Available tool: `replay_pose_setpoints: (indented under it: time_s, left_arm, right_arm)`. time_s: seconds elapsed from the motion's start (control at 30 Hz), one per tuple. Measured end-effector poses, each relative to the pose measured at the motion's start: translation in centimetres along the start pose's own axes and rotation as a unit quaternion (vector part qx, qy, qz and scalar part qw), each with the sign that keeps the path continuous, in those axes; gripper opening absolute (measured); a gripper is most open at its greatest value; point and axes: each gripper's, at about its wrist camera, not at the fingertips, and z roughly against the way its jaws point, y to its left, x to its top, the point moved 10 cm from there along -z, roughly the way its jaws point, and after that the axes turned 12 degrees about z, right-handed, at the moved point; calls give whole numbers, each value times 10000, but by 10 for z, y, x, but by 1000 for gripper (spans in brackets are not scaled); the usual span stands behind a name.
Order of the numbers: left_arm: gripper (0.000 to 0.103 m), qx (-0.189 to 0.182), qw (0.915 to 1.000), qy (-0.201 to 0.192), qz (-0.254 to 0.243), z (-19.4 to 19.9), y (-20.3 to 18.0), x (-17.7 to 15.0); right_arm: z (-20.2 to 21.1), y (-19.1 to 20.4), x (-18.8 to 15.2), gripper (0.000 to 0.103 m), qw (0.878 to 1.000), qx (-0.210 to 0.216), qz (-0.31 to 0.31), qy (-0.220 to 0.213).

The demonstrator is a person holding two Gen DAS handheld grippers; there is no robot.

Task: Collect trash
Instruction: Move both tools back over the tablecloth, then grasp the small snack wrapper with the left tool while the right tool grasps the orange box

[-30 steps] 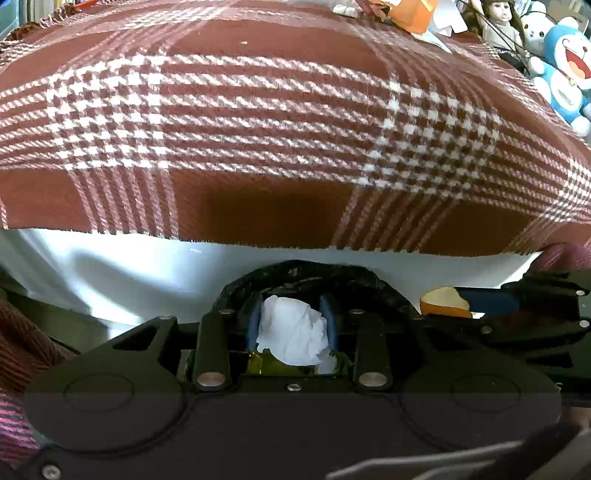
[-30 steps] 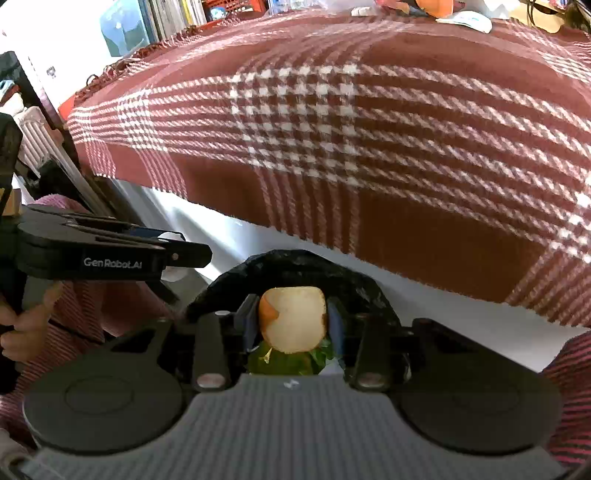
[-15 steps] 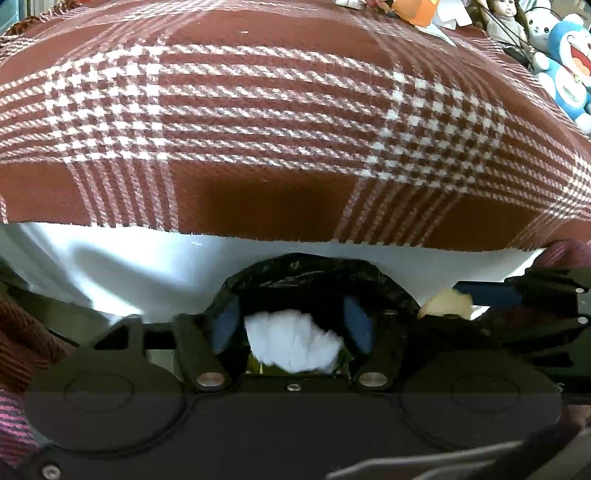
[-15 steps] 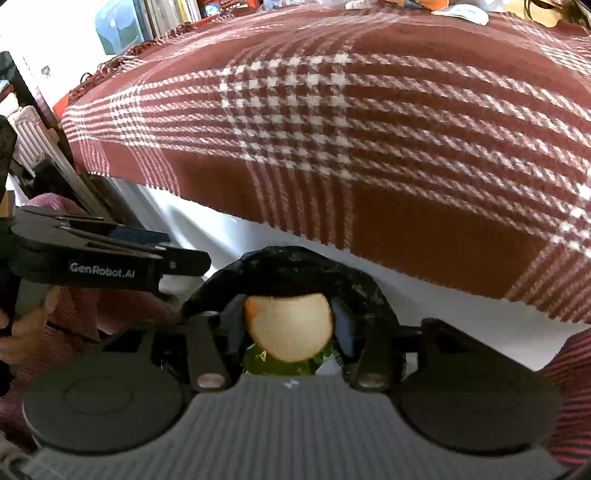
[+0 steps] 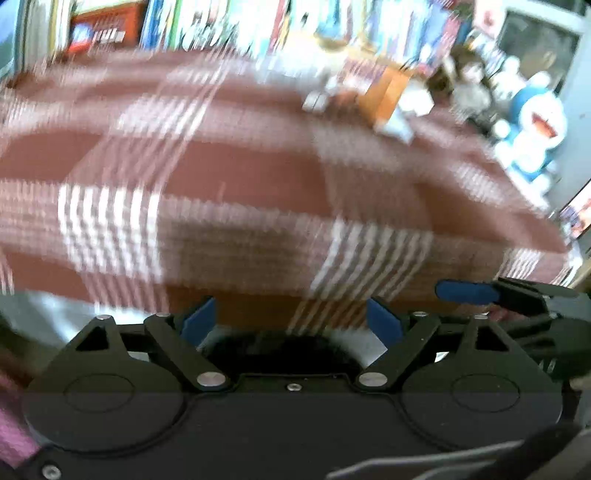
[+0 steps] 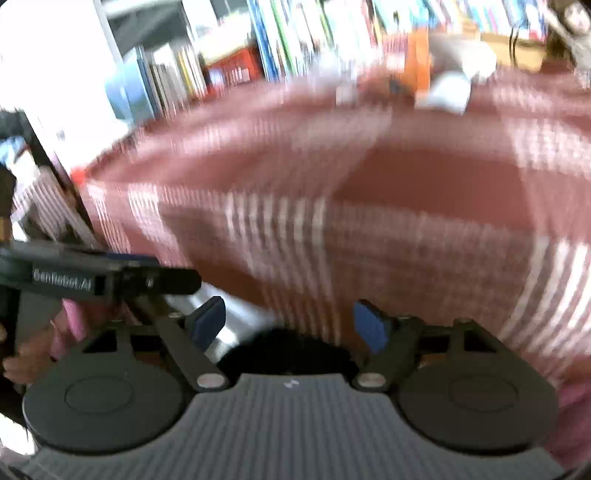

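Observation:
Both views are blurred by motion. My left gripper (image 5: 291, 321) has its jaws opening wide, with nothing between the blue pads (image 5: 197, 319). Just below it shows the dark mouth of the black trash bag (image 5: 291, 349). My right gripper (image 6: 290, 319) is also opening, its jaws empty, over the same black bag (image 6: 284, 350). The right gripper's blue fingertip (image 5: 467, 291) reaches into the left wrist view from the right. More trash, orange and white scraps (image 5: 393, 103), lies at the far side of the plaid blanket (image 5: 258, 192). The same scraps (image 6: 439, 83) appear in the right wrist view.
The red and white plaid blanket (image 6: 406, 206) covers a table in front of both grippers. Bookshelves (image 6: 295, 33) stand behind it. Blue and white plush toys (image 5: 532, 129) sit at the far right. A hand (image 6: 22, 354) holds the left gripper (image 6: 110, 277).
Both grippers opened and let go of the white tissue and the piece of fruit, which are out of sight now. Both rose and tilted up, bringing the shelves into view.

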Motion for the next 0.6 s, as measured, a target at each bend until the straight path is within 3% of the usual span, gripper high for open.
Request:
replay_pose_setpoints:
  time_s: [0.1, 0.2, 0.33, 0.43, 0.53, 0.6]
  left_arm:
    - [90, -129, 9988, -402, -263, 9, -17, 31]
    - [90, -79, 9969, -696, -365, 8, -29, 61]
    - [93, -358, 9924, -1102, -408, -3, -47, 100]
    - [93, -388, 9916, -1175, -364, -29, -62, 129]
    - [90, -504, 9910, -1208, -273, -59, -78, 159]
    - [80, -520, 9927, -1085, -12, -85, -83, 178]
  right_arm:
    - [17, -10, 34, 88, 9991, 175, -74, -371]
    - [27, -28, 64, 90, 9977, -60, -133, -664]
    - [33, -61, 96, 90, 9944, -575, -127, -881]
    - [27, -93, 115, 90, 9894, -1064, -66, -983]
    - [16, -124, 138, 90, 9866, -1097, -470, -1116]
    - [4, -145, 152, 89, 9833, -1028, -924, -1186]
